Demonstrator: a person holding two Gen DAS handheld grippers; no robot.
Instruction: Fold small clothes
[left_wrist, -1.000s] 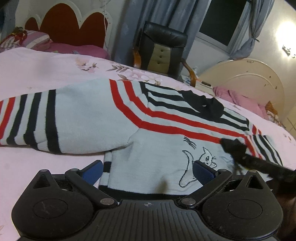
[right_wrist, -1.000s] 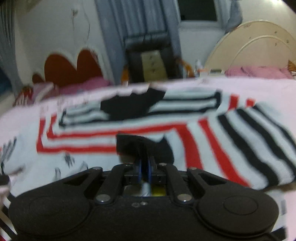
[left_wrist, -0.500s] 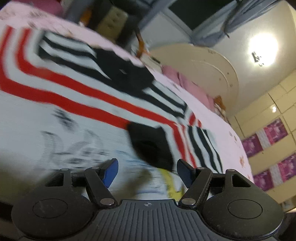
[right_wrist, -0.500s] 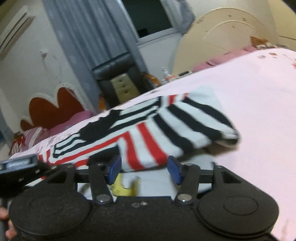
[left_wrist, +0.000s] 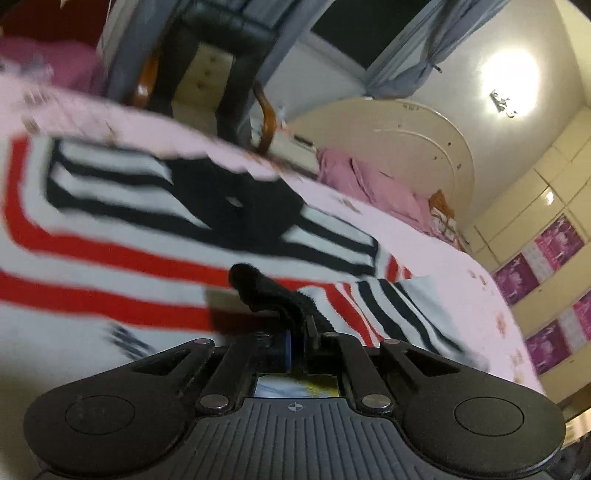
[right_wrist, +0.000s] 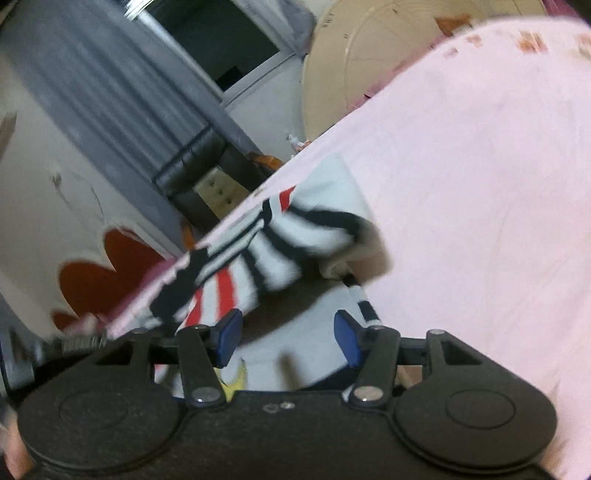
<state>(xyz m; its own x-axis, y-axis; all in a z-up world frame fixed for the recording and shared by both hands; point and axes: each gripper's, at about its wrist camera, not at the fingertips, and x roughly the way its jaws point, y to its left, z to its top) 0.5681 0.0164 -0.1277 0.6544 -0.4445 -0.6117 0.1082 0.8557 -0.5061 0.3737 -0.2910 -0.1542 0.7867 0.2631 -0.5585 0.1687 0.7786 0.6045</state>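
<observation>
Left tongs (left_wrist: 295, 341), spread a moment ago, now pinch black cuff (left_wrist: 266, 291) of white red-black-striped knit sweater (left_wrist: 110, 258); right tongs (right_wrist: 286, 338) spread wider.

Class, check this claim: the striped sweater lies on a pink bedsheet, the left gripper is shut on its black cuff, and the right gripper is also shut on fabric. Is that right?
Not quite. The right gripper is open, its blue pads apart with nothing between them, as the right wrist view shows. The rest stands: the striped sweater lies on the pink bedsheet, and the left gripper is shut on the black cuff.
</observation>
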